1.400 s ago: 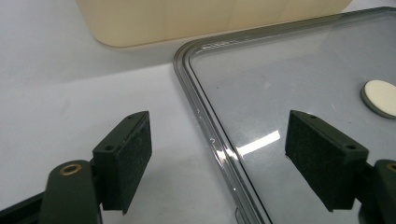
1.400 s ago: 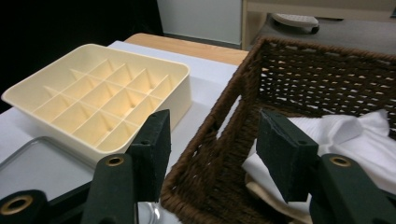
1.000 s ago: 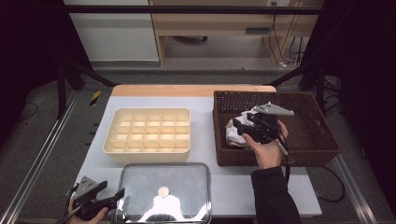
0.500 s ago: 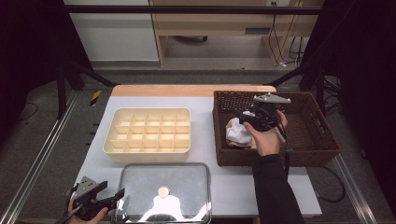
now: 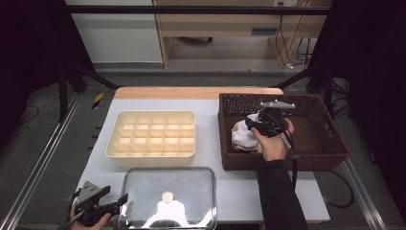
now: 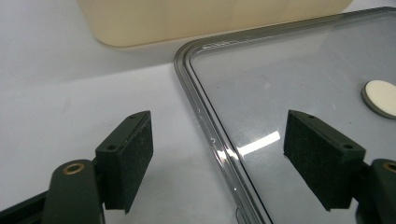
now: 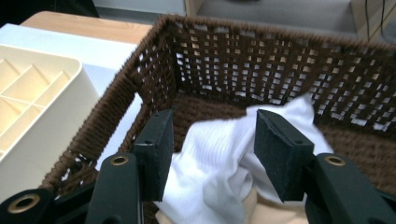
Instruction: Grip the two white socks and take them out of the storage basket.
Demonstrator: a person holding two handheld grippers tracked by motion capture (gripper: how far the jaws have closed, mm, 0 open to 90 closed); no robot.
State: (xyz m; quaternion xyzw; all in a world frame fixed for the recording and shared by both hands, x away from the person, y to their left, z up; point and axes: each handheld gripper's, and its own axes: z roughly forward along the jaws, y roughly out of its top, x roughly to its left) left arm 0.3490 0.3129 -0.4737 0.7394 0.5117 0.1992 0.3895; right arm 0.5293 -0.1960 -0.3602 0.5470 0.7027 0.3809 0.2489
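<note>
My right gripper point(image 5: 256, 124) is inside the brown wicker basket point(image 5: 316, 139), low over a crumpled white cloth point(image 5: 243, 136). In the right gripper view the cloth point(image 7: 215, 186) bulges up between the two pads point(image 7: 159, 149). The jaws have just been closing, but gaps still show beside the fabric, so the right gripper point(image 7: 212, 149) is open. A beige item point(image 7: 261, 212) lies under the cloth. My left gripper point(image 5: 119, 203) rests at the table's front left, open. Its jaws straddle the left rim of a clear lid point(image 6: 299, 84) with nothing pinched in the left gripper point(image 6: 217, 158).
A cream divided tray point(image 5: 152, 134) with several empty cells stands left of the basket, just behind the clear lid point(image 5: 167, 201). A round white knob point(image 6: 380, 91) sits at the lid's middle. The basket wall point(image 7: 116, 107) rises close to my right gripper's left jaw.
The right hand has moved farther into the basket and lower onto the white cloth, and its jaws have narrowed. The left gripper has stayed in place.
</note>
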